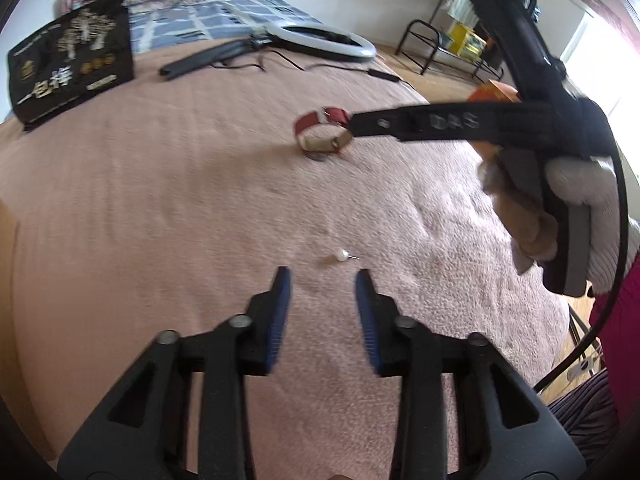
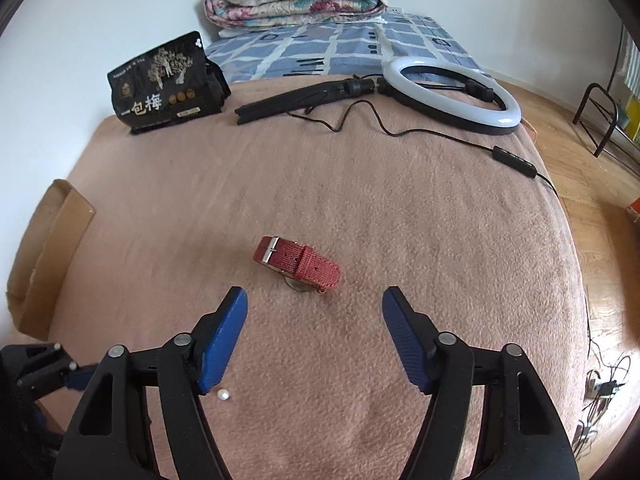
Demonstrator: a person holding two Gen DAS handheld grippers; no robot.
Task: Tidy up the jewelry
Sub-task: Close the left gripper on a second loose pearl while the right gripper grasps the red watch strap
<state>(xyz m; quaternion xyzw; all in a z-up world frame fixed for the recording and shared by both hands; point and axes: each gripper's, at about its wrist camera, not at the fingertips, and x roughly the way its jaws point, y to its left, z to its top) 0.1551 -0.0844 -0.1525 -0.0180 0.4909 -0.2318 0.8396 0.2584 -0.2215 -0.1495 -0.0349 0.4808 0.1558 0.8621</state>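
Left wrist view: my left gripper (image 1: 322, 276) hangs empty, jaws narrowly apart, just near of the pearl stud (image 1: 339, 257), lined up to pinch it. My right gripper (image 2: 314, 300), jaws wide apart, faces the red watch (image 2: 298, 262).

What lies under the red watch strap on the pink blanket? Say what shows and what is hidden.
Beneath the red watch strap, a dark rounded edge, probably the watch case, peeks out against the pink blanket. The strap covers most of it, so its face cannot be seen.
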